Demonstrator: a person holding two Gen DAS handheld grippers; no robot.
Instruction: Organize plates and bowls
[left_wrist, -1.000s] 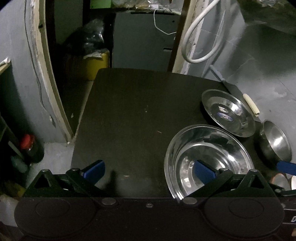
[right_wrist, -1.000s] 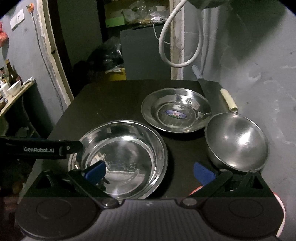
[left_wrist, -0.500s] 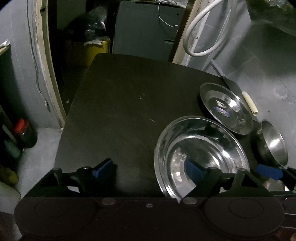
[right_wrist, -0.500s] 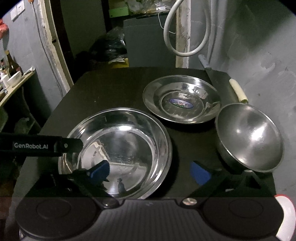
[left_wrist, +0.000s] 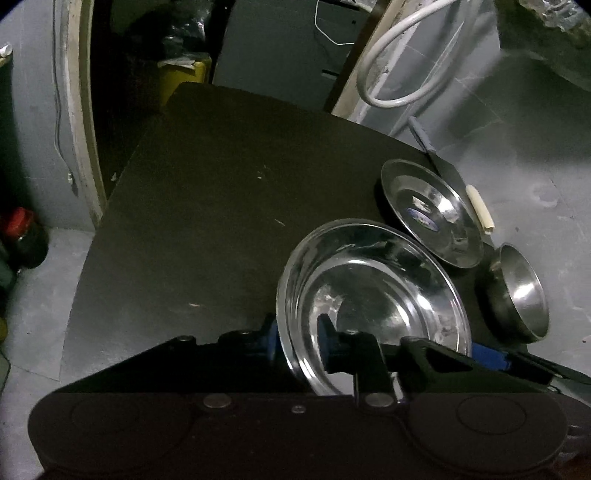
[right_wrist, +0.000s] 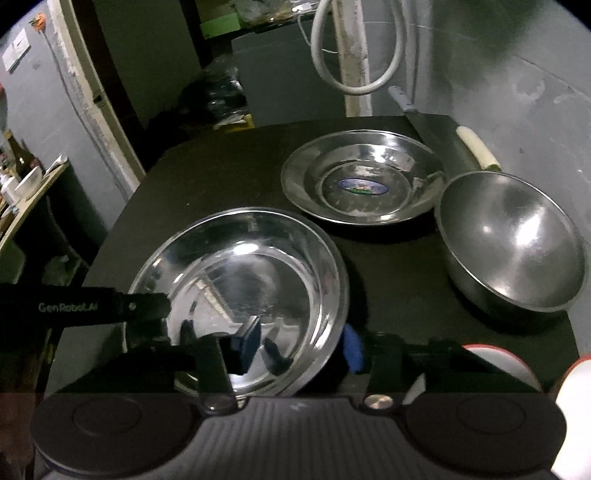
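**2 grippers closing on 1 steel bowl**

While both pairs of jaws are closing, the big bowl sits at the near edge of the table, and everything else is placed off it. The left gripper straddles the bowl's left rim, 1 blue pad outside the wall and 1 inside; whether the pads already press the steel, I cannot tell. The right gripper straddles the right rim the same way, with a clear gap on both sides, so nothing is gripped there yet.

My read on handling: thin polished steel, so light and stiff, not fragile, but slick. Pads on a sloped wall may slide up and off, so the flat rolled lip looks like the place to pinch, on opposite sides to keep it level.

Beyond the bowl lies the plate with a sticker at its centre, just apart from it. Right of the bowl stands the small bowl, near the table's right edge.

Hard to make out: the bowl's near rim is hidden behind both gripper bodies. A red and white thing at the near right is cut off; I cannot name it. Dim light swallows the background.
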